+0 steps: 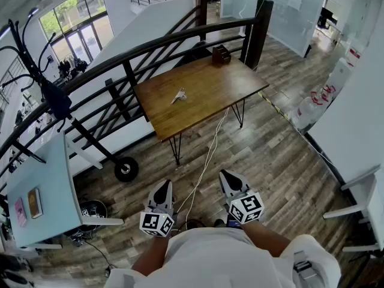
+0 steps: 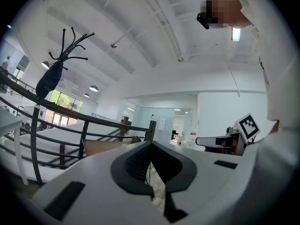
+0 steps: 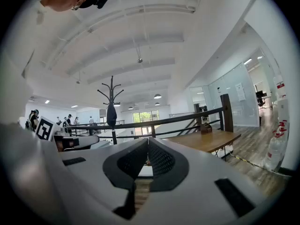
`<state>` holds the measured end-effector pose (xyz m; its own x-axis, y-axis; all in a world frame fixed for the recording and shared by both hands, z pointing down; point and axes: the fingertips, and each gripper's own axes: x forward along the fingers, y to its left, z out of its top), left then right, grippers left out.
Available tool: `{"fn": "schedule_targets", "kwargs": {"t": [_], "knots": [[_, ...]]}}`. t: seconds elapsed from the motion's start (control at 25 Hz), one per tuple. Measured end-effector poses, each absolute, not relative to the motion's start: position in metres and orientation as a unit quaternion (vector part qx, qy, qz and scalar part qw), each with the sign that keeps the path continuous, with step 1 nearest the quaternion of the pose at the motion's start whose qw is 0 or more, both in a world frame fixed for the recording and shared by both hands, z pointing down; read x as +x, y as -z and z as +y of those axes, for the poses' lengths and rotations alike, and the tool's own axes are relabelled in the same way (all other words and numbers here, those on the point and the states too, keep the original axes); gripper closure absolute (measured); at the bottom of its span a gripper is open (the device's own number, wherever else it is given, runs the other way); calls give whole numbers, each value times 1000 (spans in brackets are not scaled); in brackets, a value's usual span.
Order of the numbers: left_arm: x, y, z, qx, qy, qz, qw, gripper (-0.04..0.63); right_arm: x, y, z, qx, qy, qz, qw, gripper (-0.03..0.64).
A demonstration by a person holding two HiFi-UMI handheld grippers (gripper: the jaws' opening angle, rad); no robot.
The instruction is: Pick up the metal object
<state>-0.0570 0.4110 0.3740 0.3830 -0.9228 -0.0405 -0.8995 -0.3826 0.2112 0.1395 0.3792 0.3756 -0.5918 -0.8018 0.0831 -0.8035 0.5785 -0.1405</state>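
Note:
A small pale metal object (image 1: pixel 179 95) lies near the middle of the wooden table (image 1: pixel 216 92), far ahead of me. My left gripper (image 1: pixel 163 191) and right gripper (image 1: pixel 228 180) are held close to my body over the floor, well short of the table. Both point forward and slightly upward. In the left gripper view the jaws of the left gripper (image 2: pixel 151 150) meet at the tips with nothing between them. The right gripper (image 3: pixel 148 147) also has its jaws closed and empty. The table (image 3: pixel 206 141) shows to the right in the right gripper view.
A dark railing (image 1: pixel 150 53) runs behind the table. A brown box (image 1: pixel 221 54) sits at the table's far corner. A white cable (image 1: pixel 207 158) trails from the table across the wood floor. A coat stand (image 1: pixel 57 98) and a light blue table (image 1: pixel 42 197) are at my left.

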Motion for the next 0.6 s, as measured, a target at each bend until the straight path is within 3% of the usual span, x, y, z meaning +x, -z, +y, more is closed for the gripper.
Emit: {"fn": "schedule_targets", "kwargs": {"t": [0.4,0.6], "knots": [[-60,-379,408,843,84,-526,83,583,131,-389,384,464,-97,-880,8,594],[-60,-383,410,853,94,-507,83,583,124,-389,390,448,-116,-886,-27,592]]}}
